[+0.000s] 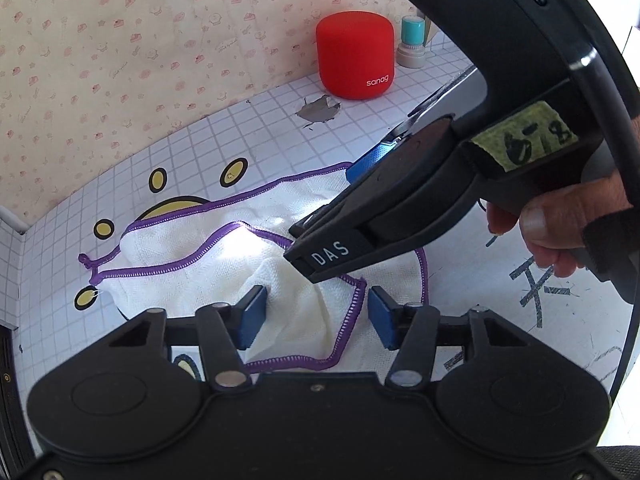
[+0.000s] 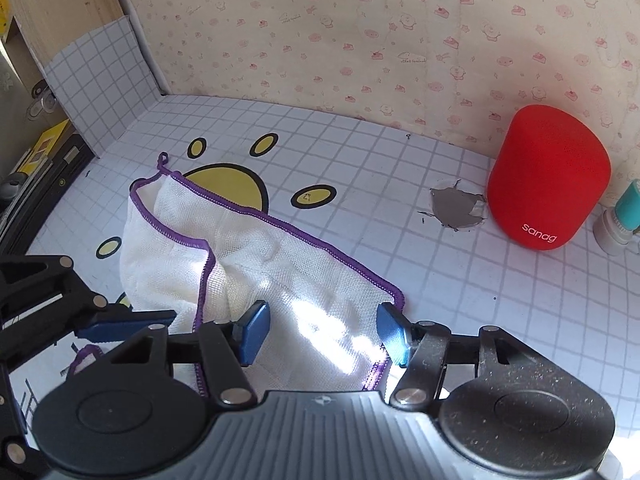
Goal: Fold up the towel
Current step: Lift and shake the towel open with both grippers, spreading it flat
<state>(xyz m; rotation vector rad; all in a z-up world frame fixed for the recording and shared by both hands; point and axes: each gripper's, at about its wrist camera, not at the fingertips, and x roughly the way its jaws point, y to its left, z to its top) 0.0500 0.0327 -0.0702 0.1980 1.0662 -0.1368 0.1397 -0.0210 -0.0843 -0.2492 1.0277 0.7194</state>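
Observation:
A white towel (image 1: 192, 256) with purple stitched edging lies rumpled and partly doubled over on the checked table cover. In the right wrist view the same towel (image 2: 256, 264) spreads from a corner loop at the far left toward the camera. My left gripper (image 1: 316, 318) stands open, its blue pads either side of a bunched fold near the towel's front edge. My right gripper (image 2: 324, 330) is open too, straddling the towel's near right part beside a purple corner. The right gripper's body (image 1: 400, 208) crosses above the towel in the left wrist view, held by a hand (image 1: 560, 224).
A red cylindrical speaker (image 2: 548, 176) stands at the back right by the papered wall, with a small teal-capped stamp (image 2: 618, 216) beside it. A torn grey patch (image 2: 456, 208) marks the table cover. Yellow paw-print decals (image 2: 232, 188) lie behind the towel. Shelving (image 2: 36, 148) stands left.

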